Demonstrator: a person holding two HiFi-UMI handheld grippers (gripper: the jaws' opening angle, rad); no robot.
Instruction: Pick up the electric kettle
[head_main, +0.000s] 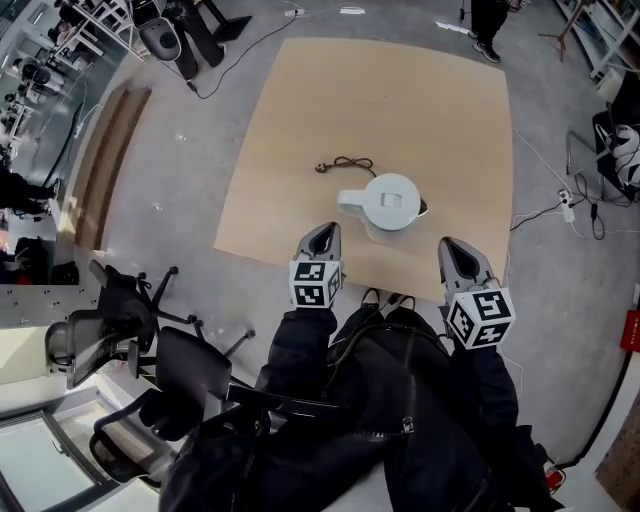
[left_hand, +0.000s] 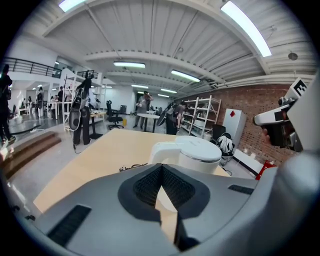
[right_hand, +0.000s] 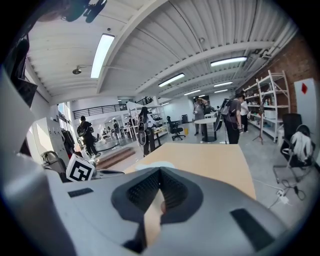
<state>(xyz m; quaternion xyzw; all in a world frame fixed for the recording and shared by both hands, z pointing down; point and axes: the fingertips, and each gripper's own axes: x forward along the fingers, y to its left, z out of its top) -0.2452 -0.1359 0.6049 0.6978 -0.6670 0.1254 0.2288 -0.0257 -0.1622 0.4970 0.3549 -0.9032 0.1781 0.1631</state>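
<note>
So the white electric kettle (head_main: 390, 203) sits on the wooden worktop (head_main: 400, 100) close to the near edge, with its black cord (head_main: 347, 163) lying just behind it. The left gripper (head_main: 322, 235) and right gripper (head_main: 455, 250) hang either side of it, not touching. Both sets of jaws are pinched fully together, with nothing in them.

Smooth white plastic kettle (head_main: 391, 204) on matt wooden table (head_main: 400, 100)

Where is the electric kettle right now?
Head view: the kettle sits near the table's near edge, just ahead of and between the left gripper and right gripper.
</note>
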